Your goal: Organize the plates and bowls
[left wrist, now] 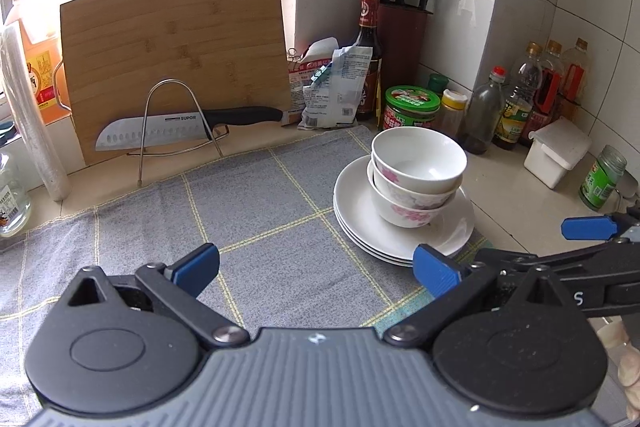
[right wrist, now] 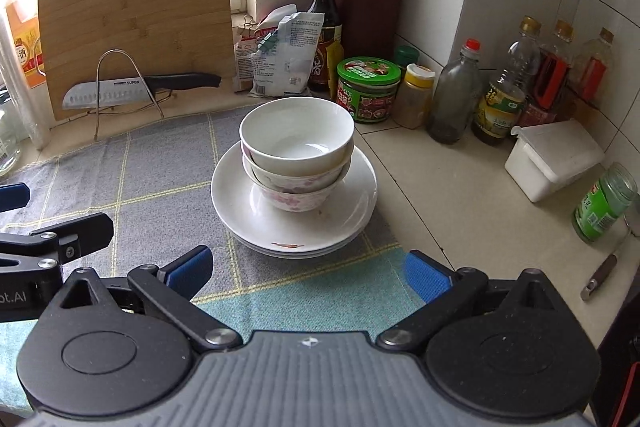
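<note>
Three white bowls (left wrist: 418,173) (right wrist: 296,151), the lower ones with pink flowers, are nested upright on a stack of white plates (left wrist: 360,223) (right wrist: 236,199). The stack rests on the right part of a grey checked cloth (left wrist: 260,211) (right wrist: 160,171). My left gripper (left wrist: 316,267) hangs open over the cloth, to the near left of the plates, nothing between its blue pads. My right gripper (right wrist: 308,277) is open too, just in front of the plates, with nothing held. The right gripper's fingers (left wrist: 588,229) show at the right edge of the left wrist view.
A bamboo cutting board (left wrist: 176,51) leans at the back with a knife (left wrist: 180,129) on a wire rack. Sauce bottles (right wrist: 496,99), jars (right wrist: 368,89), a knife block (right wrist: 368,7) and a white lidded box (right wrist: 552,159) crowd the tiled corner. A green jar (right wrist: 604,203) stands at the right.
</note>
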`<control>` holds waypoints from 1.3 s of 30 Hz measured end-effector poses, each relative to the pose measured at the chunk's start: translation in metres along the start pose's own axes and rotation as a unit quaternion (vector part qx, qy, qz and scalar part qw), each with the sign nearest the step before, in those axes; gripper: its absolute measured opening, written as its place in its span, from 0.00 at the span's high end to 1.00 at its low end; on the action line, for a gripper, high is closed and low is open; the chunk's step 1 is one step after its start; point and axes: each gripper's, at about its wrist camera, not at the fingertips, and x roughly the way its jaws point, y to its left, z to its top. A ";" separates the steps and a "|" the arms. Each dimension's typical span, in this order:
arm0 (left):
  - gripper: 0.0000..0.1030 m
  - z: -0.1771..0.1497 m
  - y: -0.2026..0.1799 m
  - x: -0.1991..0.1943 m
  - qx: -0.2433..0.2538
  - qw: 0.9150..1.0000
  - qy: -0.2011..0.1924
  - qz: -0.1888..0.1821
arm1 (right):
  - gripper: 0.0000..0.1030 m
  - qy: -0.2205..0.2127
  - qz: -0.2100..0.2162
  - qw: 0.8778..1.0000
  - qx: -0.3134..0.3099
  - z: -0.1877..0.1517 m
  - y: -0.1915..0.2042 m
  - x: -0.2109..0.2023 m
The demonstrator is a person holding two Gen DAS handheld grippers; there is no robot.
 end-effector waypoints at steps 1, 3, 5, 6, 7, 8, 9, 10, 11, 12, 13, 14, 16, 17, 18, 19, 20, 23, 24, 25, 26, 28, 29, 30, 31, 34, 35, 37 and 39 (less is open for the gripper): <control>0.01 0.000 -0.001 -0.002 0.002 1.000 0.000 0.000 | 0.00 -0.001 -0.001 1.000 0.004 0.000 -0.001 -0.002; 0.01 -0.001 -0.003 -0.006 0.004 1.000 0.001 0.001 | 0.00 -0.002 -0.002 1.000 0.013 -0.001 -0.001 -0.006; 0.01 -0.001 -0.004 -0.009 0.006 1.000 0.000 0.002 | 0.00 -0.004 -0.004 1.000 0.017 -0.002 -0.002 -0.009; 0.01 -0.001 -0.005 -0.010 0.005 1.000 0.000 0.004 | 0.00 -0.004 -0.004 1.000 0.019 -0.003 -0.001 -0.010; 0.01 -0.001 -0.005 -0.011 0.005 1.000 0.000 0.006 | 0.00 -0.004 -0.004 1.000 0.020 -0.003 -0.001 -0.010; 0.01 -0.001 -0.005 -0.012 0.005 1.000 -0.001 0.006 | 0.00 -0.005 -0.003 1.000 0.020 -0.003 -0.001 -0.011; 0.01 -0.001 -0.005 -0.012 0.005 1.000 -0.001 0.007 | 0.00 -0.005 -0.003 1.000 0.021 -0.003 -0.001 -0.011; 0.01 -0.001 -0.005 -0.013 0.004 1.000 -0.001 0.007 | 0.00 -0.005 -0.002 1.000 0.022 -0.003 -0.001 -0.012; 0.01 -0.001 -0.005 -0.014 0.004 1.000 -0.002 0.007 | 0.00 -0.006 -0.002 1.000 0.022 -0.003 -0.001 -0.012; 0.01 -0.001 -0.005 -0.014 0.003 1.000 -0.002 0.008 | 0.00 -0.007 -0.002 1.000 0.022 -0.003 0.000 -0.013; 0.01 -0.001 -0.004 -0.015 0.003 1.000 -0.003 0.009 | 0.00 -0.007 -0.002 1.000 0.021 -0.002 0.000 -0.013; 0.01 -0.001 -0.004 -0.016 0.003 1.000 -0.003 0.010 | 0.00 -0.007 -0.002 1.000 0.021 -0.002 0.000 -0.013; 0.01 -0.001 -0.004 -0.016 0.001 1.000 -0.002 0.012 | 0.00 -0.007 -0.003 1.000 0.020 -0.002 0.000 -0.013; 0.01 -0.001 -0.004 -0.016 0.002 1.000 -0.002 0.012 | 0.00 -0.007 -0.003 1.000 0.020 -0.002 0.001 -0.014; 0.01 -0.001 -0.004 -0.016 0.001 1.000 -0.002 0.012 | 0.00 -0.007 -0.003 1.000 0.020 -0.002 0.001 -0.013; 0.01 -0.001 -0.004 -0.017 0.001 1.000 -0.002 0.013 | 0.00 -0.007 -0.004 1.000 0.019 -0.002 0.001 -0.014; 0.01 -0.001 -0.004 -0.017 0.001 1.000 -0.002 0.013 | 0.00 -0.007 -0.004 1.000 0.019 -0.002 0.001 -0.014; 0.01 -0.001 -0.004 -0.017 0.002 1.000 -0.002 0.013 | 0.00 -0.008 -0.005 1.000 0.020 -0.001 -0.001 -0.015; 0.01 -0.001 -0.004 -0.017 0.002 1.000 -0.002 0.013 | 0.00 -0.007 -0.005 1.000 0.021 -0.001 -0.001 -0.015; 0.01 -0.001 -0.004 -0.017 0.002 1.000 -0.002 0.013 | 0.00 -0.007 -0.005 1.000 0.022 -0.001 -0.001 -0.015; 0.01 0.000 -0.005 -0.016 0.002 1.000 -0.002 0.013 | 0.00 -0.007 -0.006 1.000 0.022 -0.001 -0.001 -0.015; 0.01 0.000 -0.006 -0.016 0.003 1.000 -0.002 0.013 | 0.00 -0.006 -0.007 1.000 0.022 -0.001 -0.002 -0.015; 0.01 0.000 -0.005 -0.016 0.003 1.000 -0.002 0.013 | 0.00 -0.006 -0.007 1.000 0.022 -0.001 -0.002 -0.015; 0.01 0.001 -0.006 -0.016 0.002 1.000 -0.001 0.013 | 0.00 -0.006 -0.008 1.000 0.022 -0.001 -0.002 -0.016; 0.01 0.001 -0.006 -0.016 0.003 1.000 -0.001 0.013 | 0.00 -0.006 -0.008 1.000 0.022 -0.001 -0.002 -0.016; 0.01 0.001 -0.006 -0.016 0.002 1.000 -0.001 0.014 | 0.00 -0.006 -0.009 1.000 0.022 0.000 -0.002 -0.016; 0.01 0.001 -0.006 -0.016 0.002 1.000 -0.001 0.015 | 0.00 -0.006 -0.009 1.000 0.022 0.000 -0.001 -0.016; 0.01 0.001 -0.006 -0.016 0.001 1.000 -0.001 0.015 | 0.00 -0.006 -0.009 1.000 0.021 0.000 -0.002 -0.016; 0.01 0.001 -0.006 -0.017 0.001 1.000 -0.001 0.017 | 0.00 -0.006 -0.010 1.000 0.020 0.000 -0.001 -0.016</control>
